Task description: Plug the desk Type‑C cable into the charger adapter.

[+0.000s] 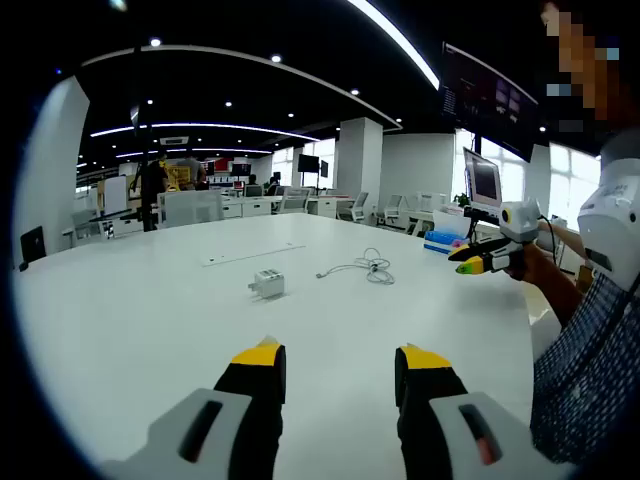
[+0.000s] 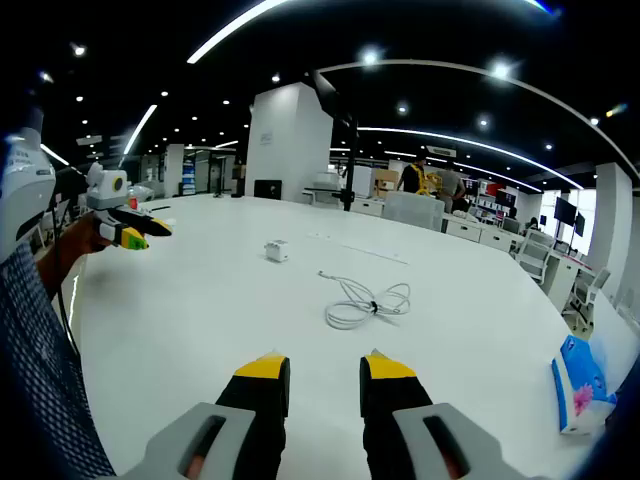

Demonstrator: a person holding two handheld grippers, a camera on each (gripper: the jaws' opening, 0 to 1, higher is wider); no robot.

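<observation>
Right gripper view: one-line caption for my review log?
Open right gripper hovers above white table, coiled white cable ahead, charger adapter beyond.

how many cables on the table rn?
1: a white coiled cable lying mid-table, plug end stretched toward the small white cube charger adapter, apart from it. None seen elsewhere on the white table.
</observation>
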